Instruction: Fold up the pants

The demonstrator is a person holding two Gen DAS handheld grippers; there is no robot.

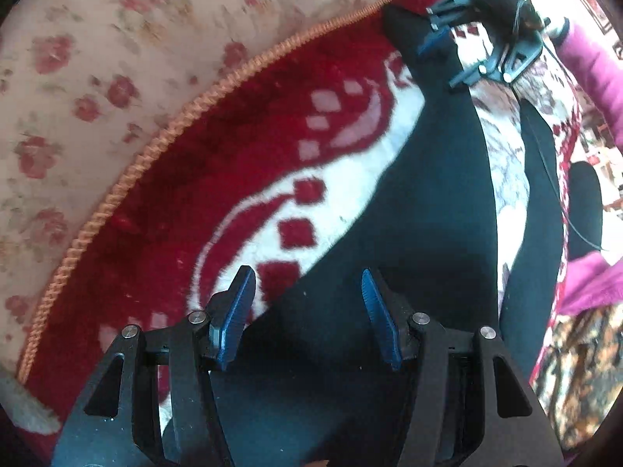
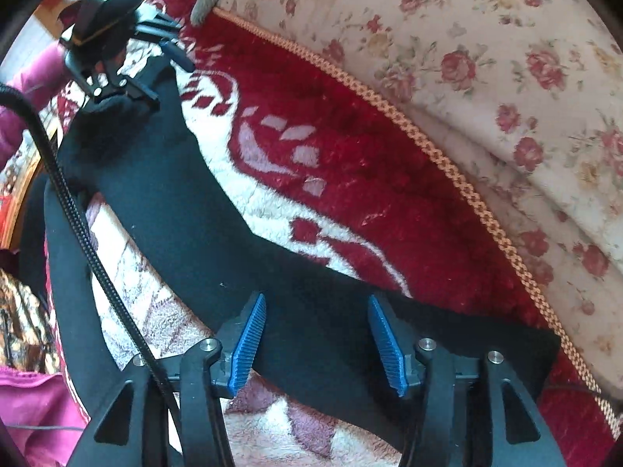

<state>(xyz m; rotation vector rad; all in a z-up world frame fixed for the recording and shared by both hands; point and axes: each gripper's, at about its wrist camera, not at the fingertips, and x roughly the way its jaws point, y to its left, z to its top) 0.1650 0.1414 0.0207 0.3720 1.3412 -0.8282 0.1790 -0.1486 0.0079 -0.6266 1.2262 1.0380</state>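
2 grippers hover with jaws open above the black fabric pants point(image 1: 440, 179) spread on a red-and-white plush blanket point(image 1: 241, 148): left gripper point(image 1: 309, 311), right gripper point(image 2: 317, 342).

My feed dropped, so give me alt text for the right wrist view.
The right gripper hangs open above black pants lying on a red-and-white blanket. The left gripper shows far off, floral fabric beyond.
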